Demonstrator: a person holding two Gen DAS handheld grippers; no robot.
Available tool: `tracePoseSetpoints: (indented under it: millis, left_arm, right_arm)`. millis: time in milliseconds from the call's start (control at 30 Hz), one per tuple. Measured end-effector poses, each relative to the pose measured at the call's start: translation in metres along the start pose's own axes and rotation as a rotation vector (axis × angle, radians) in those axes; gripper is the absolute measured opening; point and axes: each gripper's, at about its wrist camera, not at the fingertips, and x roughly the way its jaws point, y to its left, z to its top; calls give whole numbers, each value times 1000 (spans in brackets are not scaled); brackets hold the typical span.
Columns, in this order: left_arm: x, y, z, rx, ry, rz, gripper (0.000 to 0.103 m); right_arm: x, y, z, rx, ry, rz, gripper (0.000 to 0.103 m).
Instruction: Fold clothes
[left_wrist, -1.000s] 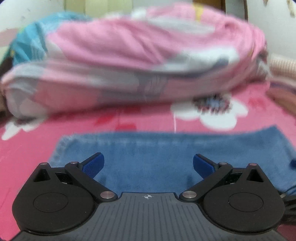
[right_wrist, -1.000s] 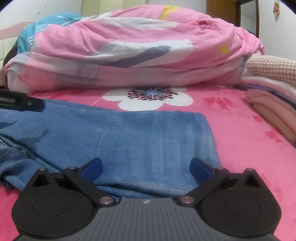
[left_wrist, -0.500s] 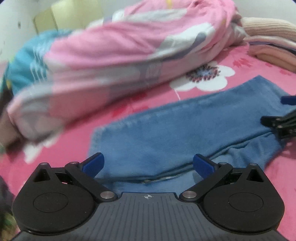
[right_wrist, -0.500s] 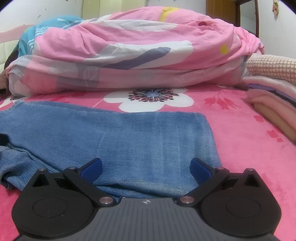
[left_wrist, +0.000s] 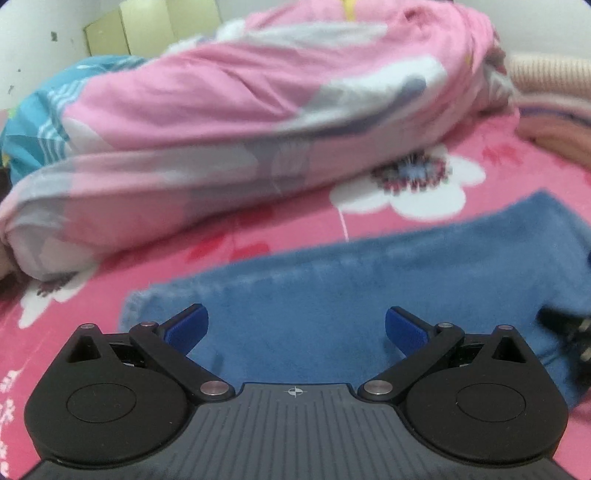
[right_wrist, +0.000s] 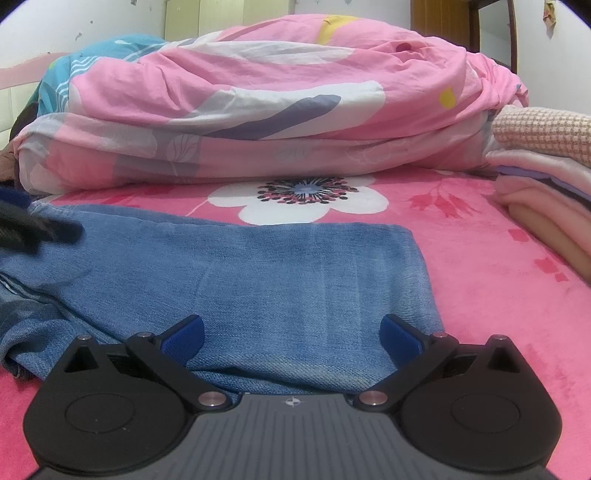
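I held both the left tongs (left_wrist: 295, 326) and right tongs (right_wrist: 291, 332) spread wide, the jeans (right_wrist: 280, 280) flat on the bed just ahead between their fingers, ready for gripping an edge.

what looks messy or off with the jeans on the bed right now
The jeans lie flat and smooth at the right end, but their left part is bunched and creased, with a layer folded under. Both the left gripper and right gripper are open, holding nothing. Nothing looks damaged.
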Motion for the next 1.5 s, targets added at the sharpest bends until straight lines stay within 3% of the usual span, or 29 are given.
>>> tracePoseSetpoints:
  millis: [200, 367, 700, 933, 1100, 1233, 1333, 1500]
  left_arm:
    - [6, 17, -18, -171, -22, -58, 103]
    - [4, 9, -20, -144, -47, -27, 103]
    - [6, 12, -23, -162, -62, -41, 103]
    - [6, 12, -25, -169, -69, -47, 103]
    - [6, 13, -25, -170, -72, -47, 103]
    - [5, 13, -25, -172, -76, -48, 103]
    - [5, 13, -25, -173, -77, -49, 103]
    - [5, 13, -25, -174, -77, -50, 103]
  right_arm:
    - [0, 0, 0, -2, 1, -3, 103]
    - [0, 0, 0, -5, 3, -7, 103]
    - [-11, 7, -4, -32, 2, -25, 103]
    - [-53, 8, -21, -81, -35, 68, 103]
    - [-83, -23, -5, 111, -101, 174, 103]
    - [-91, -55, 11, 237, -160, 146, 103]
    - [-82, -79, 10, 350, -115, 118, 102]
    - [-64, -109, -14, 576, -7, 166, 96]
